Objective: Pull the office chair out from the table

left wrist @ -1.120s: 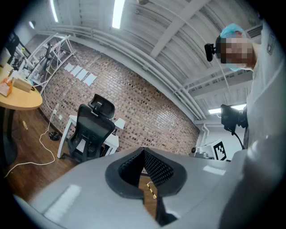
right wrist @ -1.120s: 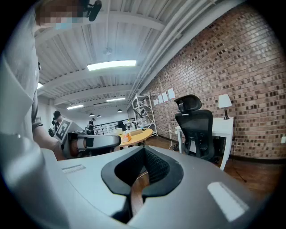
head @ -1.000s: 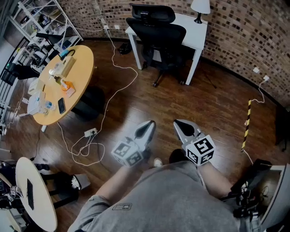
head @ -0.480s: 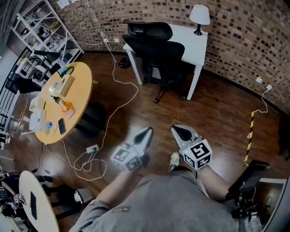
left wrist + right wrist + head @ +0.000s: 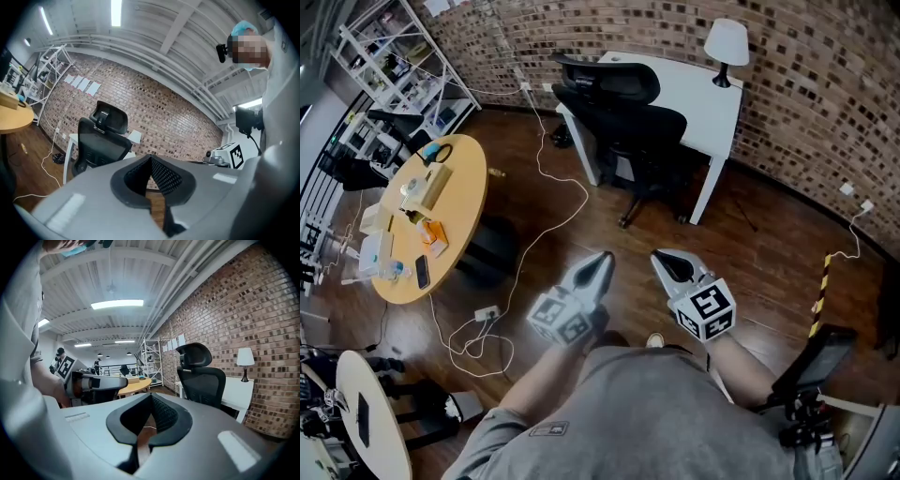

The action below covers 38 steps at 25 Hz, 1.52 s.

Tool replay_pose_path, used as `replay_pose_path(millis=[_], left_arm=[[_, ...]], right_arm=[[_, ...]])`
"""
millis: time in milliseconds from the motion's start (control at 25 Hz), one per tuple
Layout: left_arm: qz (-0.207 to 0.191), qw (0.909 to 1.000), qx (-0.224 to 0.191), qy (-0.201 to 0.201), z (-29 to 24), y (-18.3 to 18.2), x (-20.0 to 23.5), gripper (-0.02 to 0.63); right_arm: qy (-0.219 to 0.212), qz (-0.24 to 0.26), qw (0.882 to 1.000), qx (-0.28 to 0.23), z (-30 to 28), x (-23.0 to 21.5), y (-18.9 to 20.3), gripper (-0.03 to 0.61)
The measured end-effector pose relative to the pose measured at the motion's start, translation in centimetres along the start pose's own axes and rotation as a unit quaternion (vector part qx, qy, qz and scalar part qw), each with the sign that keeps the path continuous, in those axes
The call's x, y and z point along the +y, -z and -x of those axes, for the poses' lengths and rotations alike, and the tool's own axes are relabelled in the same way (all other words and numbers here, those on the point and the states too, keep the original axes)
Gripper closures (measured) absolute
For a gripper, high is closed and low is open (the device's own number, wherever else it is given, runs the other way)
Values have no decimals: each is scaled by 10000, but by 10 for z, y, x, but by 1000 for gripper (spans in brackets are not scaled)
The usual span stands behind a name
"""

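Left tool [image 5: 602, 259] and right tool [image 5: 664, 260] both clenched, empty, side by side, pointing toward office chair [image 5: 623, 112]. Chair tucked against white desk [image 5: 698, 84], well apart from tools. Chair and desk nearer in head view than second ago.

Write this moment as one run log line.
chair: at white table, untouched | left hand-held gripper: shut, empty | right hand-held gripper: shut, empty
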<state>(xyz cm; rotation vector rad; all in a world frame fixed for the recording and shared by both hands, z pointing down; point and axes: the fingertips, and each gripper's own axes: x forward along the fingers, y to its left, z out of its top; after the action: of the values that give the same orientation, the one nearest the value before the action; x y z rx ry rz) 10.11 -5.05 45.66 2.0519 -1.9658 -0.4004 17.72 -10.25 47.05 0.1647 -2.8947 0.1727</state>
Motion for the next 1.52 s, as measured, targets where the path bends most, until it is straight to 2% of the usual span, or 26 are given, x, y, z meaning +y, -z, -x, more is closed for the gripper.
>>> replay_pose_path(millis=[360, 680, 960, 1240, 1520], left_arm=[[69, 9999, 75, 41, -43, -13, 60, 612], [170, 9978, 267, 575, -87, -47, 138, 612], [117, 9946, 422, 944, -99, -85, 213, 612], [126, 9931, 487, 1063, -116, -101, 270, 612], [91, 9925, 512, 1106, -172, -118, 309, 612]], right_arm=[[92, -95, 9998, 117, -61, -37, -8, 568], [699, -197, 9971, 234, -135, -65, -29, 568], [1225, -228, 9919, 233, -206, -70, -54, 568], [1530, -210, 9875, 329, -247, -84, -62, 568], [1822, -160, 9828, 252, -272, -141, -76, 568]])
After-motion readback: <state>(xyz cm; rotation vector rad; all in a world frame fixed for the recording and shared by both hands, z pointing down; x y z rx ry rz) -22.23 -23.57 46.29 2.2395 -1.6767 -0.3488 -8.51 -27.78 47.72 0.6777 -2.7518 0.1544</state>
